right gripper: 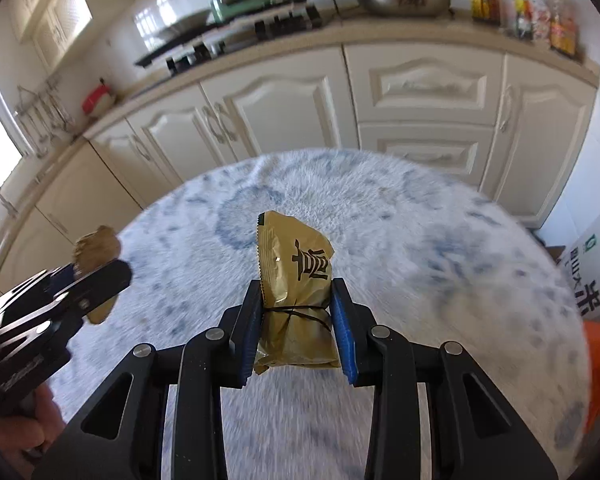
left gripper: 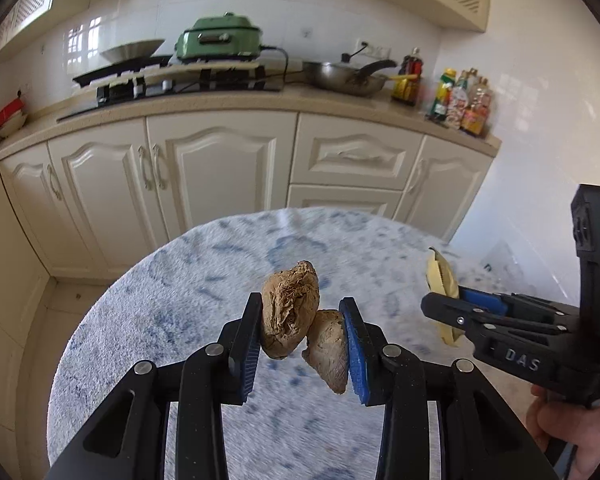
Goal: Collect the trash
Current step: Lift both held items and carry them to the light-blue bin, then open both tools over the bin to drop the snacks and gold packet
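Round tabletop (right gripper: 380, 208) in fluffy blue-white cover, below both loads; carry both level to bin, no squeezing harder, keep apart.
Right gripper (right gripper: 296, 316) clamps gold wrapper (right gripper: 296, 272); long axis along fingers, serrated end pointing away.
Left gripper (left gripper: 300, 328) pinches two brown crumpled wads (left gripper: 290, 312); larger stands upright; loose hold, avoid jolts.

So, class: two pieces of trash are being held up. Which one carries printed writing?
The shiny gold foil wrapper in the right gripper: black characters on it. The crumpled brown paper wad in the left gripper is plain.
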{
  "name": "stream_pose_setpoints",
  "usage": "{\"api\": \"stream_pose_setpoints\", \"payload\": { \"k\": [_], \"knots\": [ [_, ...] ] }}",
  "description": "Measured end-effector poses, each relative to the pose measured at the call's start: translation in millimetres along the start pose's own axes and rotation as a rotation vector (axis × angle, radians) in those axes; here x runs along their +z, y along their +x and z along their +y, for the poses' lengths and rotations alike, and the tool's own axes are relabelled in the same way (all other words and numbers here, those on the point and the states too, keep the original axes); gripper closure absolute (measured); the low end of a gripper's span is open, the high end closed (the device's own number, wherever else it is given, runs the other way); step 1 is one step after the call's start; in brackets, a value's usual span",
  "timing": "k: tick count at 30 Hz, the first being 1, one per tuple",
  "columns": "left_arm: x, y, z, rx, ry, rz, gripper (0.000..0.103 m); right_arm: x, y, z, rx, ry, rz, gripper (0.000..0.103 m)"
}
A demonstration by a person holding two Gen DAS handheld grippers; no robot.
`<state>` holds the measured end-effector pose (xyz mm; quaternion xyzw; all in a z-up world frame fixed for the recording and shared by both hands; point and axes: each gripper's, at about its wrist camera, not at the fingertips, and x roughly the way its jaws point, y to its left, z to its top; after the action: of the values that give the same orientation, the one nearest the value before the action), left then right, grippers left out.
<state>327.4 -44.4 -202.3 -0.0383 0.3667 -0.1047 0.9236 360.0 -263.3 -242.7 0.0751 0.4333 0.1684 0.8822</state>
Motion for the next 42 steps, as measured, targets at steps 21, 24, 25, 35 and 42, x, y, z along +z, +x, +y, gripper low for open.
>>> {"api": "stream_pose_setpoints", "payload": {
  "k": [21, 24, 25, 35, 42],
  "knots": [
    [-28, -148, -176, -0.255, 0.217, -0.178, 0.069, -80, -280, -99, -0.199, 0.171, -0.354, 0.070],
    [-33, -154, -210, -0.323, 0.261, -0.180, 0.069, -102, -310, -126, -0.263, 0.224, -0.378, 0.070],
    [-36, -156, -224, -0.349, 0.277, -0.177, 0.069, -111, -320, -136, -0.280, 0.248, -0.386, 0.070],
    [-65, -130, -334, -0.548, 0.402, -0.072, 0.069, -190, -369, -230, -0.434, 0.449, -0.367, 0.070],
    [-105, -80, -400, -0.595, 0.485, 0.097, 0.069, -227, -348, -285, -0.430, 0.569, -0.290, 0.070]
  ]
}}
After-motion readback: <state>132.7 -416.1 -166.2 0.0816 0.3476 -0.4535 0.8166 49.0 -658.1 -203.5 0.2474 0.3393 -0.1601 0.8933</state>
